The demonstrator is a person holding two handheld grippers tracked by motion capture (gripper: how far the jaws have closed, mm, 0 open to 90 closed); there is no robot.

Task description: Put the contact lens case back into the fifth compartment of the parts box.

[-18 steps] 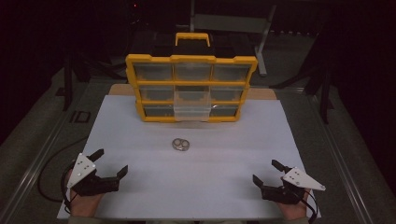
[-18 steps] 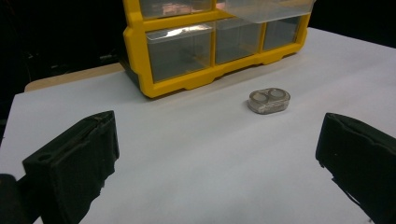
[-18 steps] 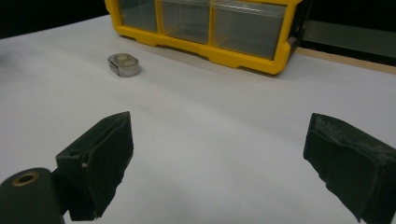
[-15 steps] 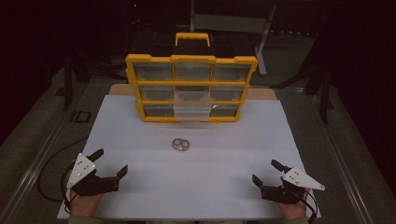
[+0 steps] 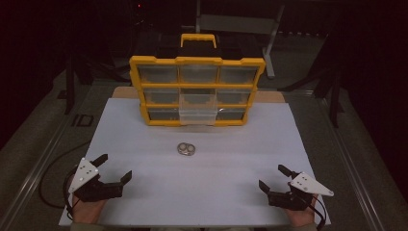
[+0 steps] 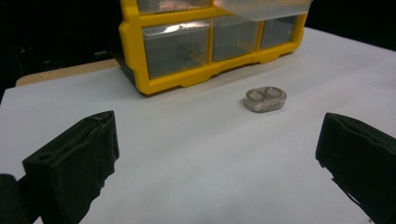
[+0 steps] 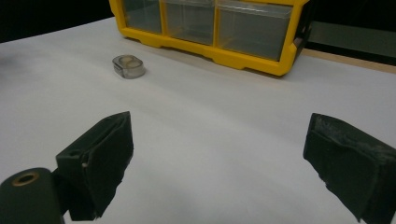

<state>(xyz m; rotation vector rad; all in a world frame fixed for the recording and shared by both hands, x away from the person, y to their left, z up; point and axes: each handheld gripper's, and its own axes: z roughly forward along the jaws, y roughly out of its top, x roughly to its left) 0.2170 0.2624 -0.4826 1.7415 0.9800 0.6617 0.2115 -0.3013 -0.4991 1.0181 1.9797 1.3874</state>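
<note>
Barely anything has moved since a moment ago: the small metal piece [image 5: 186,149] sits exactly where it was, and both tongs hold the same stations at the near edge, give or take a hair's drift on the right. That tells me the work hasn't started; this looks like the ready stance before the first reach.

The metal piece, a flat oval with two round recesses on top, lies alone on the white sheet, roughly mid-desk and a little in front of the yellow organiser [image 5: 197,91]. Nothing touches it. The organiser stands upright behind it, and its middle drawer [image 5: 197,109] juts forward, pulled out, clear plastic, contents too dim to make out. My guess is that open drawer is where the piece is headed.

Out to the corners now. The left tongs [image 5: 116,169] rest near the person's left corner, jaws spread wide, nothing between them; the left gripper view shows the piece ahead, between the two black jaws but well apart from them. The right tongs [image 5: 273,178] mirror that on the other side, gaping wide and empty too. Either hand could take it; both have a clear run across the desk [image 5: 144,139].
</note>
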